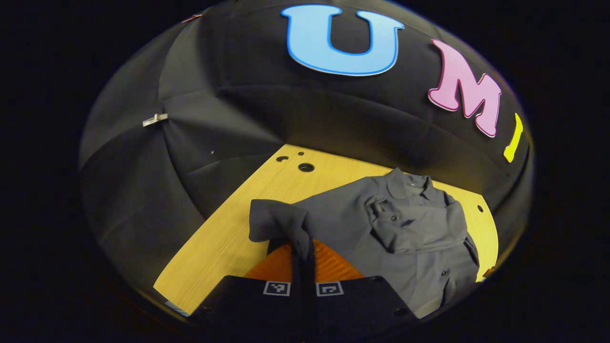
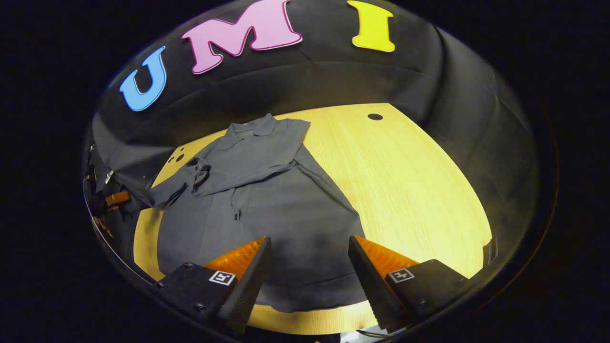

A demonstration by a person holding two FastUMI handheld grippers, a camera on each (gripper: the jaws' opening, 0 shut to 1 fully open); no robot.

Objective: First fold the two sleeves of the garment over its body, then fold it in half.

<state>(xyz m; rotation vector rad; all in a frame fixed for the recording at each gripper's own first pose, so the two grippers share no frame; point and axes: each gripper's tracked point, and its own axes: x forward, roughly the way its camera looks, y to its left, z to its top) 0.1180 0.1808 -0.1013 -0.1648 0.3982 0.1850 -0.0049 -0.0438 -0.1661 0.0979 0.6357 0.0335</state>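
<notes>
Lying spread on the wooden table (image 2: pixel 410 181), the grey button-up shirt (image 2: pixel 267 209) is the landmark here, its collar (image 2: pixel 252 128) at the far end toward the booth's black wall and its hem nearest the right gripper. One sleeve (image 2: pixel 248 169) is already folded across the chest, lying diagonally just below the collar, touching the body of the shirt. In the left gripper view the same folded sleeve (image 1: pixel 419 224) sits over the chest beneath the collar (image 1: pixel 405 183).

The other sleeve (image 1: pixel 276 221) is lifted off the table at the shirt's side, its cuff end pinched in the left gripper (image 1: pixel 303 257), whose two fingers are pressed together on the fabric with the cloth draping over them. In the right gripper view this sleeve (image 2: pixel 162 190) stretches away from the shirt's shoulder toward the table edge, where an orange part of the left gripper (image 2: pixel 116 197) shows.

The right gripper (image 2: pixel 310 267) hovers just above the shirt's hem, its jaws wide apart with nothing between them; the orange fingers (image 2: pixel 238 259) frame the lower body of the shirt.
</notes>
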